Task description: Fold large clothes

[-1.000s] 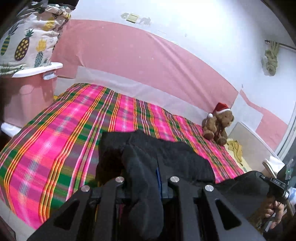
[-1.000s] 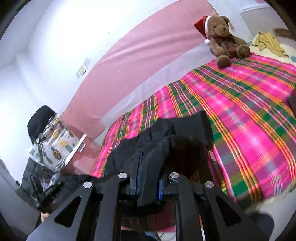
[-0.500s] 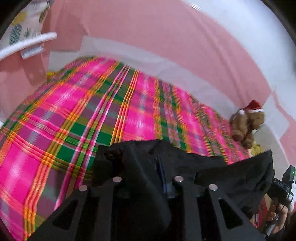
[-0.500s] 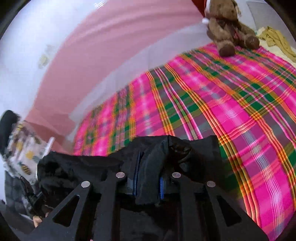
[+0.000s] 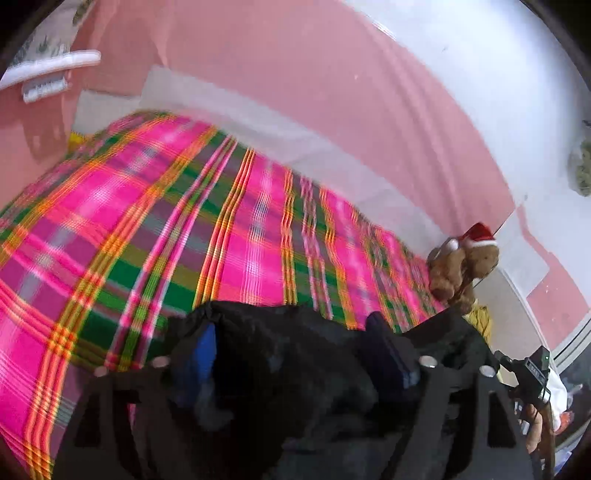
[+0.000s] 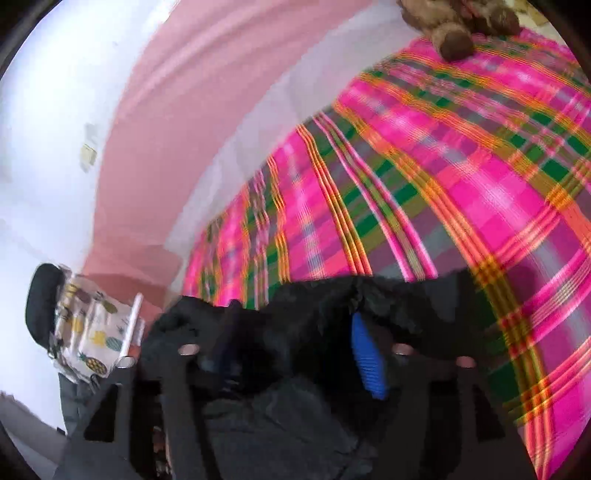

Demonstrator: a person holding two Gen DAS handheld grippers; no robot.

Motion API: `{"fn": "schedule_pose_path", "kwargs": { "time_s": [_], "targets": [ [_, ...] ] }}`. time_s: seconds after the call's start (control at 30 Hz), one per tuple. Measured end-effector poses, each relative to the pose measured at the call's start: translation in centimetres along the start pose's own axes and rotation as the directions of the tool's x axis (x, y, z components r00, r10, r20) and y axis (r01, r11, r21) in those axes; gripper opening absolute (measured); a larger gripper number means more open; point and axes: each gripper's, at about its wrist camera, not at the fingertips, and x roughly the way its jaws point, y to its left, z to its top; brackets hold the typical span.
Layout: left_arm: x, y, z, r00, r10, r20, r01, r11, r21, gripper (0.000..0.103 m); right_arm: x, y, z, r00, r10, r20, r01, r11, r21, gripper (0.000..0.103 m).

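A black garment [image 5: 303, 373] lies bunched on the near edge of the bed with the pink plaid sheet [image 5: 147, 229]. In the left wrist view my left gripper [image 5: 295, 343] has its jaws opening wide. Its blue pads [image 5: 201, 354] stand apart from the cloth, which slumps loose between them. In the right wrist view the same garment [image 6: 306, 317] sits between the opening jaws of my right gripper [image 6: 291, 332]. One blue pad [image 6: 365, 358] is bare and off the cloth. The right gripper [image 5: 532, 369] also shows at the left view's right edge, in a hand.
A brown teddy bear [image 5: 461, 269] in a red hat sits at the bed's far corner [image 6: 458, 33]. A pink wall runs along the bed's far side. A pineapple-print bag [image 6: 92, 343] stands on a pink cabinet with a white top [image 5: 55, 62] beside the bed.
Both grippers were shut on the black garment and carried it forward and down over the bed. Their jaws have now spread wide and the cloth sags loose between them.
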Motion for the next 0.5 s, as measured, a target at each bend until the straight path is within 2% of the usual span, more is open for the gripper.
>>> {"fn": "schedule_pose_path", "kwargs": {
  "time_s": [0.1,0.2,0.3,0.37,0.43,0.5],
  "targets": [
    [-1.4,-0.8,0.7,0.994,0.077,0.076,-0.08,0.996,0.04,0.092,-1.8,1.3,0.1,0.996,-0.043,0.076,0.048,0.997,-0.056,0.063],
    [-2.3,-0.9,0.7,0.994,0.074,0.085,-0.077,0.996,0.038,0.092,-2.8,2.8,-0.7,0.992,-0.069,0.11,0.083,0.987,-0.135,0.063],
    [-2.6,-2.0,-1.0,0.995,0.074,0.069,-0.081,0.991,0.108,0.092,-3.5,4.4,-3.2,0.986,-0.101,0.132,0.133,0.955,-0.264,0.063],
    [-1.9,-2.8,-2.7,0.998,0.06,0.023,-0.063,0.984,0.169,0.092,-2.7,4.6,-4.7,0.988,-0.112,0.107,0.141,0.936,-0.324,0.063],
    [-0.2,-3.1,-4.2,0.996,0.086,-0.018,-0.08,0.972,0.221,0.092,-0.9,4.1,-6.4,0.99,-0.134,0.042,0.14,0.92,-0.365,0.063],
    [2.0,-2.2,-5.2,0.99,0.124,-0.063,-0.107,0.969,0.223,0.092,1.5,3.1,-7.5,0.982,-0.19,-0.002,0.174,0.906,-0.385,0.063]
  ]
}}
